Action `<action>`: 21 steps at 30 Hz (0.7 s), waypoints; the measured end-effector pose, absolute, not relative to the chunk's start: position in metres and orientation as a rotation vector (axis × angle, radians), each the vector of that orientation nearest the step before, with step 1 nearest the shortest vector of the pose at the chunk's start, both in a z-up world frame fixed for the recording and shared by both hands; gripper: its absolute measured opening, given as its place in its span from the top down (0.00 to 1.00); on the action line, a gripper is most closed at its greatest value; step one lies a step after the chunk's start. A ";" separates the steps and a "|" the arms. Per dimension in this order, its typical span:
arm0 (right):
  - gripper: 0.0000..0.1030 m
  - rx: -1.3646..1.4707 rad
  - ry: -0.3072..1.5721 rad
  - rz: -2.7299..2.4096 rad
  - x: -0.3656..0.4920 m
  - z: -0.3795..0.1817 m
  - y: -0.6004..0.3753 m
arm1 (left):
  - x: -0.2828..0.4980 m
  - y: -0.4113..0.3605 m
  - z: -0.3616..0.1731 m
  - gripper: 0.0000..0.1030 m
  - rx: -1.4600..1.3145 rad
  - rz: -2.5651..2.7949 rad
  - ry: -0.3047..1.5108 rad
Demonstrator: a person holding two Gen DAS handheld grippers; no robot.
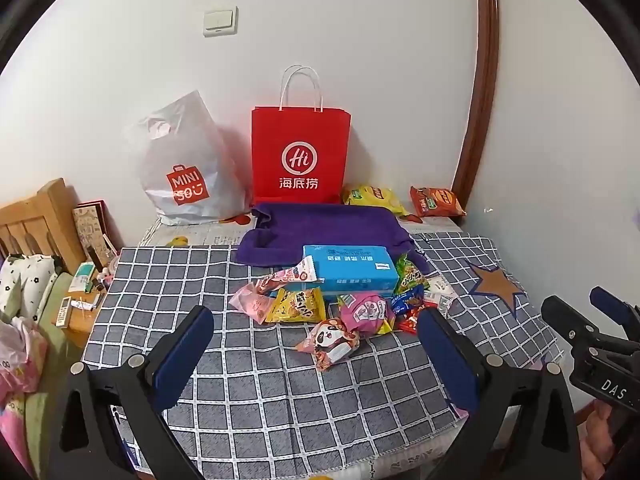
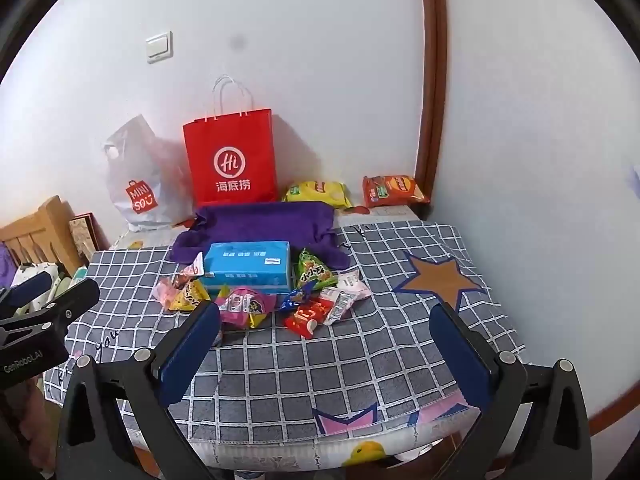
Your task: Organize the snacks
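**Both grippers spread wide above a snack pile**

Left gripper [image 1: 316, 344] held with fingers wide apart, empty, hovering over the near part of the tabletop [image 1: 280, 392]. Right gripper [image 2: 326, 340] likewise spread and empty, alongside it.

Between and just beyond the fingertips, a loose snack pile [image 1: 340, 308] on a grey checked cloth [image 2: 360, 360]: panda-print packet [image 1: 330, 340] nearest, pink packet [image 1: 368, 312] touching it, yellow packet [image 1: 296, 306] to the left, green packet [image 2: 314, 272] and red packet [image 2: 306, 316] to the right. Pressed against the back of the pile, a blue box [image 1: 348, 272] lying flat. Behind the box, a crumpled purple towel [image 1: 320, 226].

Further back, upright against the white wall, a red paper bag [image 1: 300, 152] with white handles, and beside it on the left a white plastic bag [image 1: 188, 168]. Right of the red bag, well apart from the pile, a yellow chip bag [image 2: 318, 192] and an orange chip bag [image 2: 392, 190] lying near the corner.
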State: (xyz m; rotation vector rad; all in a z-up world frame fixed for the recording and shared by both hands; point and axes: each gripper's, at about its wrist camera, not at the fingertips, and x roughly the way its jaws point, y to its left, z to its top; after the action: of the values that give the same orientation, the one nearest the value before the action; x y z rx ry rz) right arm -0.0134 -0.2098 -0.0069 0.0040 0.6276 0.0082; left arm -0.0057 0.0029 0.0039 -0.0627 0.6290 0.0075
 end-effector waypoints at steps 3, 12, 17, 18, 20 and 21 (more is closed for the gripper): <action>0.00 0.002 0.628 0.012 -0.013 -0.009 -0.209 | -0.006 0.004 0.007 0.01 -0.066 0.010 0.628; 0.00 0.007 0.632 0.027 -0.013 -0.014 -0.208 | -0.006 0.009 0.008 0.01 -0.071 0.015 0.624; 0.00 0.014 0.635 0.033 -0.016 -0.016 -0.207 | -0.009 0.012 0.006 0.01 -0.076 0.019 0.621; 0.00 0.013 0.633 0.035 -0.016 -0.016 -0.207 | -0.009 0.012 0.006 0.01 -0.078 0.017 0.621; 0.00 0.014 0.632 0.036 -0.018 -0.016 -0.206 | -0.010 0.012 0.005 0.01 -0.074 0.015 0.622; 0.00 0.014 0.631 0.038 -0.018 -0.016 -0.206 | -0.010 0.011 0.005 0.01 -0.069 0.017 0.621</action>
State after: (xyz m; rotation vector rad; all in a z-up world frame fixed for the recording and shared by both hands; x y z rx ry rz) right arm -0.0183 -0.2062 -0.0157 0.0143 0.6314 0.0379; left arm -0.0102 0.0109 0.0053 -0.0687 0.6209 0.0171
